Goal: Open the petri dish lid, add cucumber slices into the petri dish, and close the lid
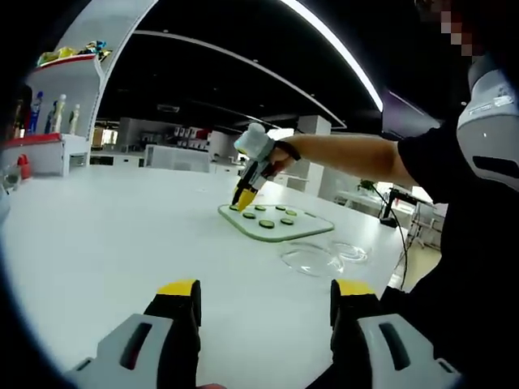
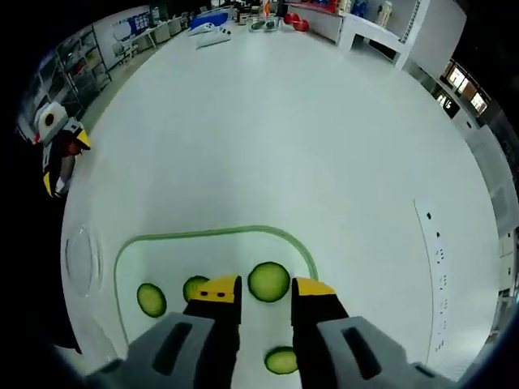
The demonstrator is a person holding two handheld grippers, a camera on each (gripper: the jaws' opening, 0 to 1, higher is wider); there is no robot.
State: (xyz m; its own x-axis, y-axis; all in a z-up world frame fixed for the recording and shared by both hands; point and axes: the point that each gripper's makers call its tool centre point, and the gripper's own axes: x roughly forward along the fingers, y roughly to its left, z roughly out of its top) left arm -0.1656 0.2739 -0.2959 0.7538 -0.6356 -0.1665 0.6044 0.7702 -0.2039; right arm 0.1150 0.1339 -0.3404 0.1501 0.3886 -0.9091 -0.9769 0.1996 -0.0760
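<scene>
- White tabletop (image 1: pixel 113 235) is being shown in both views, with a green-edged cutting board (image 1: pixel 276 223) lying on it.
- Dark green cucumber slices (image 1: pixel 267 224) are being displayed on the board; in the right gripper view one slice (image 2: pixel 268 281) is being seen just ahead of the jaw tips.
- The right tongs (image 2: pixel 260 285) are being held over the board with the jaws slightly apart, and nothing is being gripped between them.
- In the left gripper view the same right tongs (image 1: pixel 244 198) are being pointed down at the far end of the board by a person's hand (image 1: pixel 272 158).
- The left tongs (image 1: pixel 265 288) are being held wide open above the bare table, with nothing between the jaws.
- The clear petri dish (image 1: pixel 311 258) is being seen on the table just beside the board, with its lid (image 1: pixel 349 250) lying next to it.
- Shelves with bottles (image 1: pixel 57 113) are being shown at the far left.
</scene>
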